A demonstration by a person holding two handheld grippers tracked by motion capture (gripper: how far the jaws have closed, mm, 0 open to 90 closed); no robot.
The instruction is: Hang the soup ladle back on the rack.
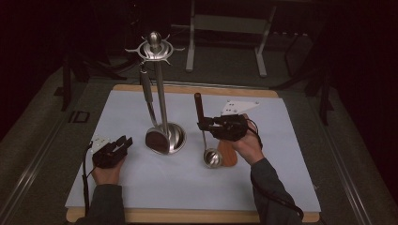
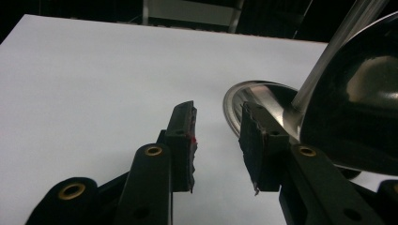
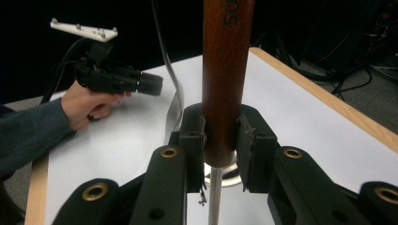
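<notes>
1. Ladle (image 1: 206, 136) with a dark wooden handle: held nearly upright right of the table's middle, bowl down on the white sheet, handle up. The right gripper (image 1: 202, 124) is clenched on the handle; in the right gripper view the brown handle (image 3: 226, 70) sits squarely between the two black jaws, pads pressed on both sides, and the thin metal shaft (image 3: 215, 197) drops down below them.
2. Table (image 1: 187, 215): wooden edge showing at the near and far sides, covered by a white sheet (image 1: 187, 183).
3. Utensil stand (image 1: 162, 93): tall chrome pole on a round base, hooked crown at the top, left of the held ladle and apart from it. A second ladle (image 1: 150, 112) hangs from a hook, its dark bowl down beside the base.
4. Right hand (image 1: 244, 140): wraps the right gripper from behind, grey sleeve entering from the bottom edge. A tan wooden piece (image 1: 227, 152) lies on the sheet just beside the ladle's bowl, partly under the hand; what it is cannot be told.
5. Left gripper (image 1: 123, 143): near the left edge of the sheet, pointing toward the stand's base, released. In the left gripper view the jaws stand apart with bare sheet between them; the chrome base (image 2: 244, 101) and the hanging bowl (image 2: 361, 93) lie just beyond the right jaw.
</notes>
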